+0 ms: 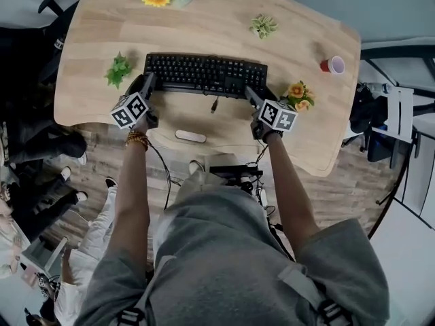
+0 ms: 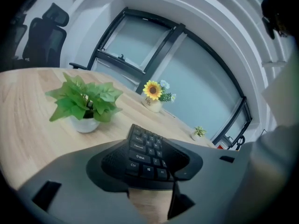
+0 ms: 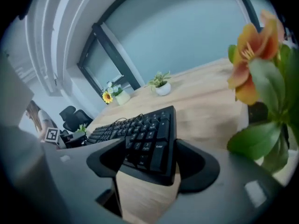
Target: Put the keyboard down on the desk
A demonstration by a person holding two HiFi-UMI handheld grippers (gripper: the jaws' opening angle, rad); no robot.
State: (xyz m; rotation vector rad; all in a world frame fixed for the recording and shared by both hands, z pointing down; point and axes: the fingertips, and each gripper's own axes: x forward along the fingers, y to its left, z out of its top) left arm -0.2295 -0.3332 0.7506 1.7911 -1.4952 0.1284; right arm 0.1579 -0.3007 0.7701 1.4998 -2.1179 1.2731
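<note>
Between the jaws of the left hand-held gripper (image 2: pixel 148 164), the end keys of the keyboard (image 2: pixel 145 148) read "Ctrl", "Shift" with an up arrow, and "Caps Lock". A window logo key and "Alt" follow "Ctrl". Between the jaws of the right hand-held gripper (image 3: pixel 150 160), the keys read "Enter" and "Del". Print on the sunflower pot (image 2: pixel 153 105), beyond the left hand-held gripper, is too small to read. Each marker cube (image 1: pixel 130 110) bears black-and-white squares and no letters.

Black keyboard (image 1: pixel 205 74), light wood-grain desk (image 1: pixel 204 29), red cup (image 1: pixel 333 64).
</note>
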